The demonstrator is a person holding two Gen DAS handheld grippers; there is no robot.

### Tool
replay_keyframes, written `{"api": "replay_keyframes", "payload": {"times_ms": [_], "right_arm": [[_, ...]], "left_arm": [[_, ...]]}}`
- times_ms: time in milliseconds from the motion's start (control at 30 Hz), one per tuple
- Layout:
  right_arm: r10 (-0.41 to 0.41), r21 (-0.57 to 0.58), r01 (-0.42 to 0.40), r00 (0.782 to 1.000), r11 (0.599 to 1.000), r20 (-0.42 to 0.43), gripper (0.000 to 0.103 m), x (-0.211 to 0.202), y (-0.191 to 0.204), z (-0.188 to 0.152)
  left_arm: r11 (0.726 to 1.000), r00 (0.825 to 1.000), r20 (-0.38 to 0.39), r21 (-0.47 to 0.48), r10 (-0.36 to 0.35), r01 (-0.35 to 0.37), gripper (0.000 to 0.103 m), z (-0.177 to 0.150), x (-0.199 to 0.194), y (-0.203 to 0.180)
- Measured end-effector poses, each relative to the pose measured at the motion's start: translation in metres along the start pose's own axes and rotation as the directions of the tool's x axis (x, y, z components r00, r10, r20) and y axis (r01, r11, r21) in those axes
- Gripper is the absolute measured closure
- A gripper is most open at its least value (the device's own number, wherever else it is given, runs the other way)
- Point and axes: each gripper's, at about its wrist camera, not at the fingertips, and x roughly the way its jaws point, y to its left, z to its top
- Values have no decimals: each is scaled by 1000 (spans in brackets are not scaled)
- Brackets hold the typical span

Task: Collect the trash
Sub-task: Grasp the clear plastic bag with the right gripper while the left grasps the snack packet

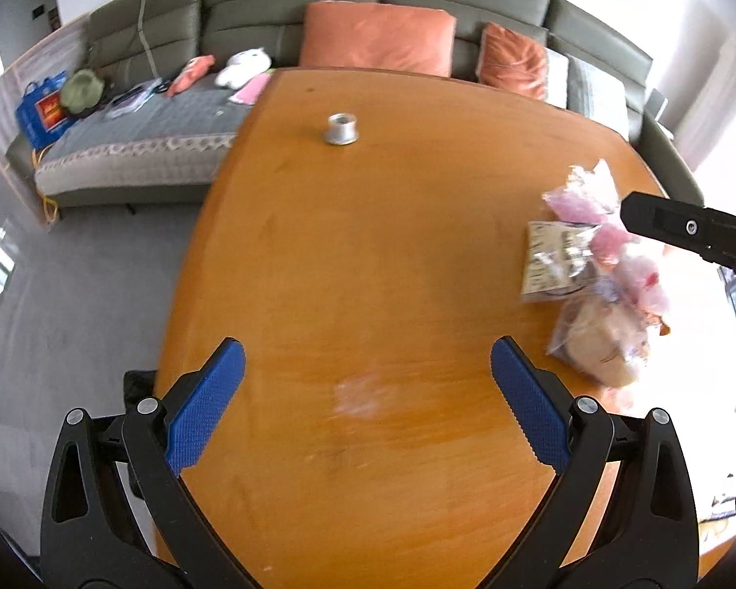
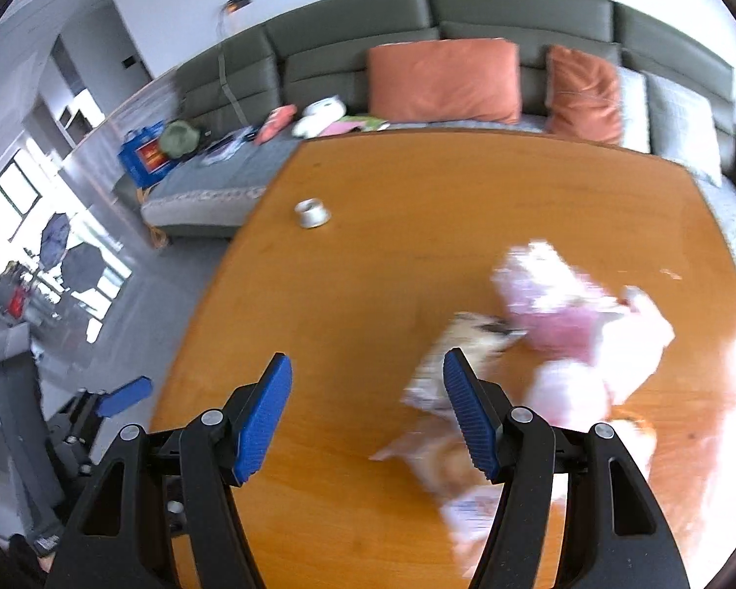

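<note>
Both claws released and empty: the left gripper [image 1: 368, 392] hangs over bare table [image 1: 319, 270] while the right gripper [image 2: 365, 412] noses beside the trash pile [image 2: 554, 343] near the table's right edge, apparently lining up a pick.

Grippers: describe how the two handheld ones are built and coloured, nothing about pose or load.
The left gripper and right gripper match: black plastic linkage arms with triangular cut-outs, joined by round silver pivot bolts. Each ends in two flat blue pads with a fine ribbed texture. No cables, labels or sleeves show in either wrist view.
</note>
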Motion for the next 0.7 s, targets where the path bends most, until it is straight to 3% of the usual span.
{"api": "replay_keyframes", "payload": {"times_ms": [300, 500, 533, 700], "right_arm": [[-109, 13, 109, 994, 994, -19, 38, 13, -67, -9], [-125, 8, 126, 989, 992, -77, 38, 35, -87, -26], [-123, 7, 124, 989, 992, -84, 58, 37, -89, -28], [-60, 41, 60, 998, 997, 8, 61, 14, -96, -19]], "left_arm": [[999, 999, -15, 8, -43, 43, 6, 15, 18, -48], [999, 998, -36, 34, -41, 43, 6, 22, 28, -66], [998, 998, -38, 43, -40, 41, 6, 25, 29, -71], [995, 998, -39, 92, -44, 47, 6, 41, 36, -94]]}}
